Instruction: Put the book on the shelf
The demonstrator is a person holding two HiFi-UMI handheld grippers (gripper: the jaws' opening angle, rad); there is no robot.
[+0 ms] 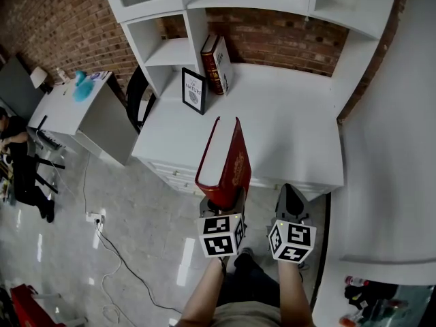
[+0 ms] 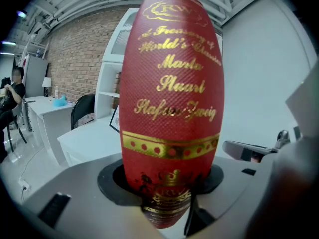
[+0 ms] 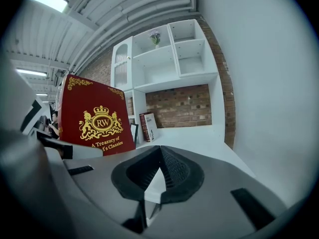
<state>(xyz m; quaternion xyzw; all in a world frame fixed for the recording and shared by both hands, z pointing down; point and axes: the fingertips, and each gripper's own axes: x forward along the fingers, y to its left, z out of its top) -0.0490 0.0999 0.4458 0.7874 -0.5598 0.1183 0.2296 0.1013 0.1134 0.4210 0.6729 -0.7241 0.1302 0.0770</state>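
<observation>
The red book (image 1: 228, 157) with gold lettering stands upright, its lower end clamped between the jaws of the left gripper (image 1: 221, 199). In the left gripper view the spine (image 2: 172, 108) faces the camera and fills the middle of the picture, with the dark pads (image 2: 130, 179) pressed on either side of it. The book is held in the air over the front edge of the white desk (image 1: 293, 128), well short of the shelf unit (image 1: 170, 52).

The right gripper (image 1: 291, 195) is just beside the left one, at about the same height. Its jaws are together at the tips, with nothing between them. From its view the book's front cover (image 3: 94, 118) shows at the left.

On the desk a small framed picture (image 1: 193, 90) stands near the shelf unit, and two books (image 1: 216, 63) lean against the unit's side post. A brick wall (image 1: 279, 36) runs behind. To the left are a dark chair (image 1: 136, 94), a second white desk (image 1: 68, 104) and a seated person (image 1: 17, 155).
</observation>
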